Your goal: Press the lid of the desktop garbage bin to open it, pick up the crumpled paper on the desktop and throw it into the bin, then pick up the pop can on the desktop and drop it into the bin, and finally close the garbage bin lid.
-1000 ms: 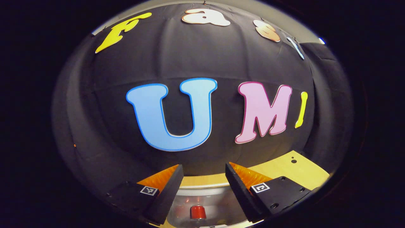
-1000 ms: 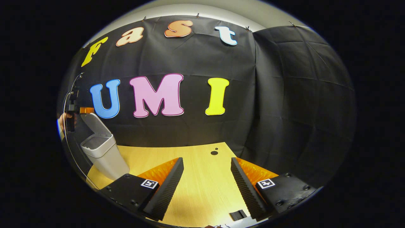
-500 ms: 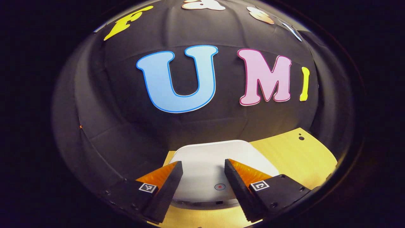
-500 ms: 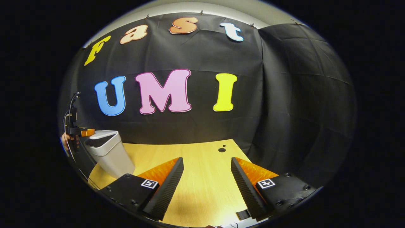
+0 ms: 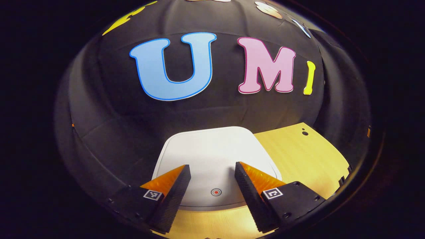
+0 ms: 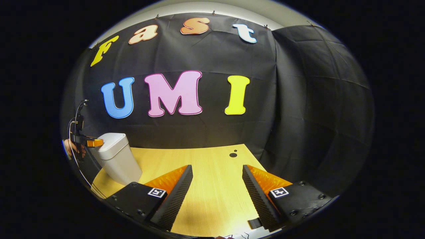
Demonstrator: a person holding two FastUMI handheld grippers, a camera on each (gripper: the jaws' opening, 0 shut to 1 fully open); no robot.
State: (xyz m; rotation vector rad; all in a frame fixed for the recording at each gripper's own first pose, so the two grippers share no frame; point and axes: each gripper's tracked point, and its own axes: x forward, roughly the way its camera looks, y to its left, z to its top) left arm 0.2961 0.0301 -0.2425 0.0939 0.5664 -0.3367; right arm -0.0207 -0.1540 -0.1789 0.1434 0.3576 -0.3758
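Left claw [image 5: 212, 179] hovered low over the bin lid [image 5: 212, 156], jaws spread wide and holding nothing, one finger to either side of the small red-ringed press mark [image 5: 216, 192] near the lid's front edge. Whether the fingers touched the lid could not be told from the left gripper view. The lid lay flat and looked shut. In the right gripper view the garbage bin [image 6: 117, 159] stood at the far left of the worktop [image 6: 212, 196], near the black cloth wall, with the left claw [image 6: 94, 143] at its top edge and a hand [image 6: 73, 149] behind it. Right claw [image 6: 215, 189] hung well apart from the bin over bare wood, jaws wide, empty. No crumpled paper or pop can could be made out on the worktop; judged, with the lid down, that both were likely already inside and the closing step was at or near its end. Handling judgement: bin looked like light, stiff, smooth plastic on a narrowing base, so apt to slide or tip under a sideways shove. Best contact would be a straight downward press on the front of the lid at the mark, not a pinch on the slick rim. Two small dark holes [image 6: 233, 154] sat at the worktop's far end.
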